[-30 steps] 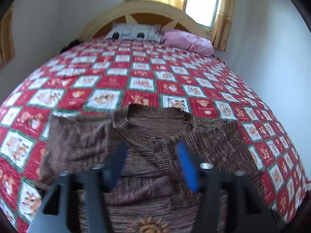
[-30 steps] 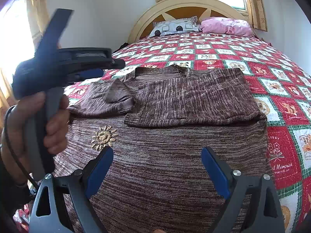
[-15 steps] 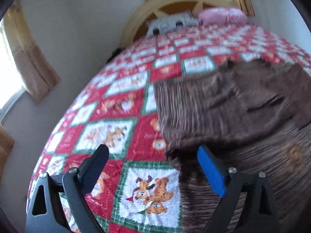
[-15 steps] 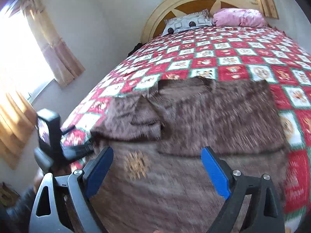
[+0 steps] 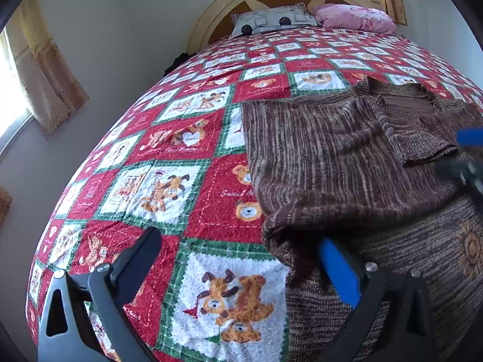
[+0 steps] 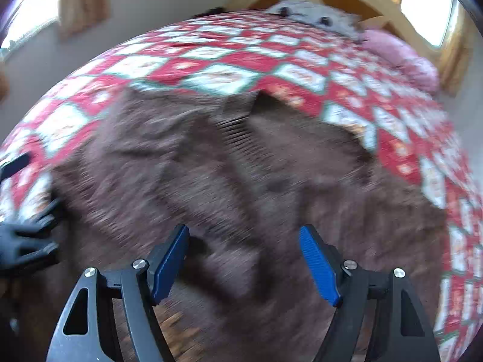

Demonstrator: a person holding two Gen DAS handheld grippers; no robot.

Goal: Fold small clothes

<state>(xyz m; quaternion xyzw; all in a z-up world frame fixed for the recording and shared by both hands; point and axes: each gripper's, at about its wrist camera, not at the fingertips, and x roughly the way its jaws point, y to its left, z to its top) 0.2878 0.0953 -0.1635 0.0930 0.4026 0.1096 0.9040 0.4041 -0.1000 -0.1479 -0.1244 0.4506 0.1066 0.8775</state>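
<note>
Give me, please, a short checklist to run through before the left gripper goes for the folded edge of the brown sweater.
1. Left gripper open: ok, both fingers are spread wide.
2. Left gripper lined up on the sweater edge: ok, roughly; the blue pad sits over the knit, the black finger over the quilt.
3. Nothing caught between the fingers yet: ok, as far as the view shows.
4. Right gripper open and free: ok, open above the sweater, holding nothing.
5. Right side steady: not ok, its view is blurred by motion.
6. Sleeve folds lying flat: cannot tell on the right; the left view shows a sleeve folded across the body.
</note>
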